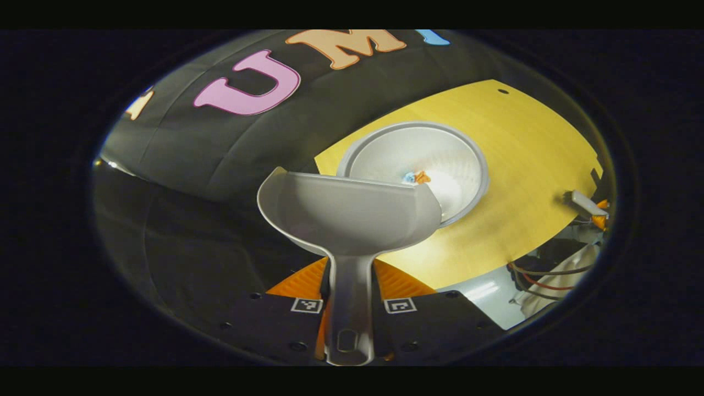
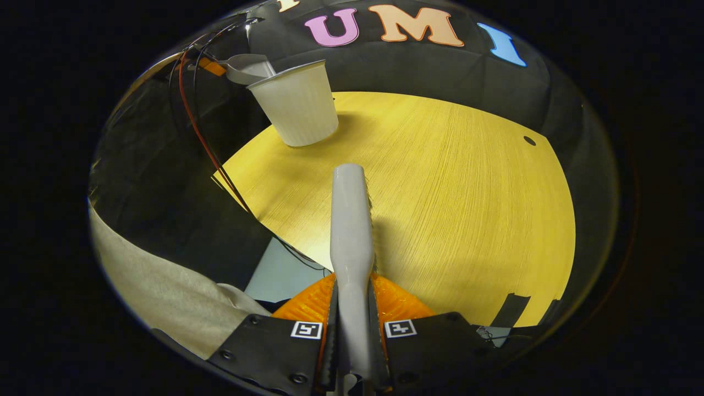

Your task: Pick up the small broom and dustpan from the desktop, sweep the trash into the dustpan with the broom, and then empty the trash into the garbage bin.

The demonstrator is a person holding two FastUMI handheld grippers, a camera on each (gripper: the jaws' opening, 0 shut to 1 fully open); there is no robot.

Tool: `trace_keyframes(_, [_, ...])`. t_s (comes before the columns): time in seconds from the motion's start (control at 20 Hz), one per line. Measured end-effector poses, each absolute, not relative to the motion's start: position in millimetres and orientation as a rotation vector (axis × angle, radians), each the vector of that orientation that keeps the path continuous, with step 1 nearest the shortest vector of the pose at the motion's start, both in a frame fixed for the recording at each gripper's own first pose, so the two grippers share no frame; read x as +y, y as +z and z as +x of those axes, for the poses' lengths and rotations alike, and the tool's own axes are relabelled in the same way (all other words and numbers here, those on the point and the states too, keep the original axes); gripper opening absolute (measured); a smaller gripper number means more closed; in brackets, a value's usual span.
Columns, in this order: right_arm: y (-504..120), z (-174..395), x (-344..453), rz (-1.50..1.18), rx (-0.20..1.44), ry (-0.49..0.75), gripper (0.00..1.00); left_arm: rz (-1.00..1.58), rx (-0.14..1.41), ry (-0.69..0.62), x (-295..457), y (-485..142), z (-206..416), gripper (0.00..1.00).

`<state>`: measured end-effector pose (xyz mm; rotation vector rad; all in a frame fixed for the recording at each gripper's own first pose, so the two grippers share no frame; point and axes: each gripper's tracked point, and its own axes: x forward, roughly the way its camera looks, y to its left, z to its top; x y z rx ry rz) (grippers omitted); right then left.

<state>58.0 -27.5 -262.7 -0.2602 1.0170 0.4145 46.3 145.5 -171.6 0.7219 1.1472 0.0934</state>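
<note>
My left gripper [image 1: 350, 286] is shut on the handle of a grey dustpan [image 1: 346, 212], held above the rim of the white garbage bin [image 1: 473, 165]. Blue and orange bits of trash [image 1: 415, 177] lie inside the bin. The pan's inner face shows bare. In the right gripper view my right gripper [image 2: 352, 300] is shut on the handle of the small white broom [image 2: 349, 214], which points forward over the yellow desktop [image 2: 451, 198]. The bin [image 2: 297, 104] stands at the far left of the desk there, with the dustpan [image 2: 247, 67] tipped at its rim.
Red and dark cables [image 2: 203, 126] run along the desk's left edge. A light cloth sleeve [image 2: 159, 297] shows at lower left of the right gripper view. A small hole [image 2: 529, 141] marks the desk's far right. The broom's end and the other gripper [image 1: 586, 204] show at the desk's near edge.
</note>
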Motion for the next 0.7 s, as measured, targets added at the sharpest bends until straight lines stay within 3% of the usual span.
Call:
trace_keyframes(0.25, [-259.7,61.3,-25.5,-0.209,0.979,0.371,0.27,0.358,0.859,-0.006,63.2,-173.9,69.1,0.24])
trace_keyframes(0.4, [-257.0,62.8,-24.3,-0.154,0.942,0.317,0.27,0.255,0.751,-0.115,-5.7,-168.4,84.6,0.28])
trace_keyframes(0.55, [-256.9,66.1,-30.8,-0.148,0.921,0.225,0.27,0.172,0.721,-0.249,-85.2,-193.9,89.6,0.24])
trace_keyframes(0.7, [-256.1,69.2,-32.6,-0.113,0.926,0.151,0.27,0.137,0.721,-0.334,-148.5,-239.4,79.1,0.28])
